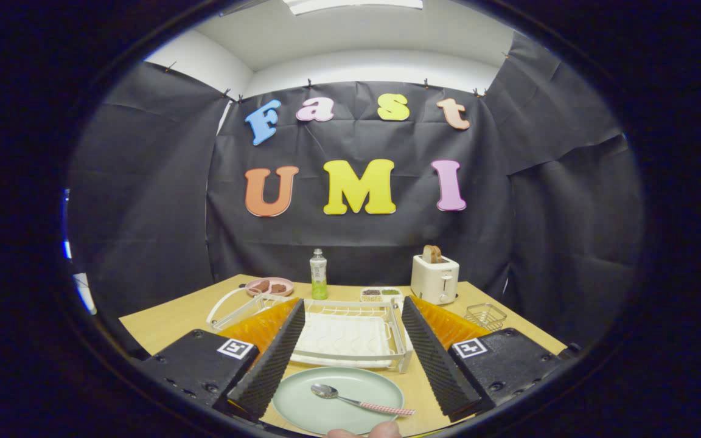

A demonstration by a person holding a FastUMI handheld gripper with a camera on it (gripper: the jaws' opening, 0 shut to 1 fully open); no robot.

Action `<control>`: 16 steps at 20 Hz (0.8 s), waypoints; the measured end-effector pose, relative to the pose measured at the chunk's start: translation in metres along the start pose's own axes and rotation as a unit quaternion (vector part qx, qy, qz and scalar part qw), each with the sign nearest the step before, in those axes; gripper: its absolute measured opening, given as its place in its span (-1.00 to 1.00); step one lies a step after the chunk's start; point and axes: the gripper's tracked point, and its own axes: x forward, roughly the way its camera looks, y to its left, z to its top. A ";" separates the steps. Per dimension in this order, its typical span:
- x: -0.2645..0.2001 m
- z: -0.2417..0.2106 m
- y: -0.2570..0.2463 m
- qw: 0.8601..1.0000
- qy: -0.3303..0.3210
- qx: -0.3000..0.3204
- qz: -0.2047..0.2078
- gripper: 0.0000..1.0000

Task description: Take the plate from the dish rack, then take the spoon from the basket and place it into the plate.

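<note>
Gripper is spread wide, holding nothing. Plate sits on the bench between its fingers, spoon lying in it, so the task looks done. Risk: the handle overhangs the rim; a low pull-back could clip it and flip the spoon out. Beyond: dish rack, basket, bottle, toaster. Wood-tone bench, black-draped booth.

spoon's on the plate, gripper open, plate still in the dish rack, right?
Not quite. The gripper view shows the plate on the table, just in front of the dish rack, not in it. The rest holds: the spoon lies on the plate and the gripper is open.
</note>
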 end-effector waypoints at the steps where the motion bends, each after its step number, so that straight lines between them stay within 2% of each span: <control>1: -0.001 0.000 0.001 1.000 -0.003 0.003 -0.004 1.00; 6: -0.004 0.011 0.017 0.999 -0.035 0.015 -0.014 1.00; 10: -0.008 0.021 0.030 0.998 -0.059 -0.004 -0.022 1.00; 16: -0.007 0.024 0.045 0.999 -0.047 -0.008 -0.020 1.00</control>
